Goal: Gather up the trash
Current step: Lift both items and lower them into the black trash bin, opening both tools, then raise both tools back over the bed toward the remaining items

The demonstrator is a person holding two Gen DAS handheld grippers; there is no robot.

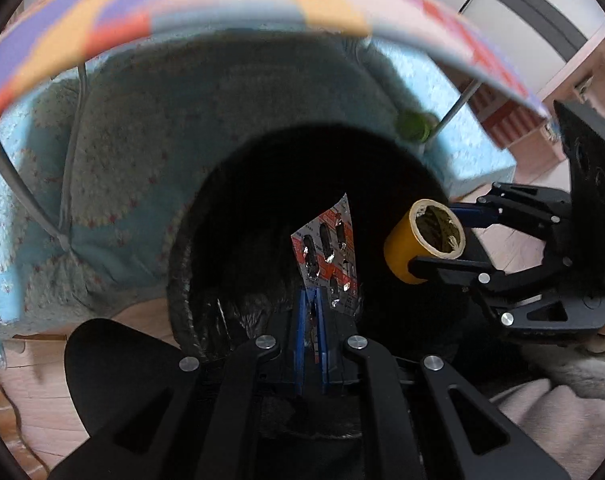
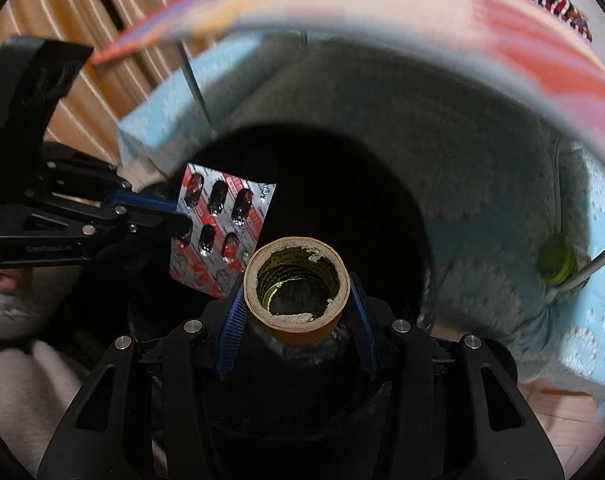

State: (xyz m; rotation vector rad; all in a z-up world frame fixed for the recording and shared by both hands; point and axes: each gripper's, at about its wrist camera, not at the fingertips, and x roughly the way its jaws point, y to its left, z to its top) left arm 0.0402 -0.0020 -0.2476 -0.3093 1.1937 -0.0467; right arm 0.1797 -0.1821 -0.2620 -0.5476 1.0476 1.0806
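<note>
Two pieces of trash were gathered but not yet dropped: the left gripper (image 1: pixel 311 312) pinched a blister pack (image 1: pixel 326 256), the right gripper (image 2: pixel 296 312) clamped a tape roll (image 2: pixel 298 280), both above the black bin (image 1: pixel 190 248) mouth ahead.

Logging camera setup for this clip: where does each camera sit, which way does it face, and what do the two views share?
Left wrist: on the left gripper, looking steeply down into the black trash bin; its blue fingers pinch a pill blister pack, and the right gripper enters from the right.
Right wrist: on the right gripper, also facing down into the bin; its fingers clamp a yellow tape roll; the left gripper and a bit of hand show at left.
Shared: bin, blister pack, tape roll, blue patterned rug.
</note>
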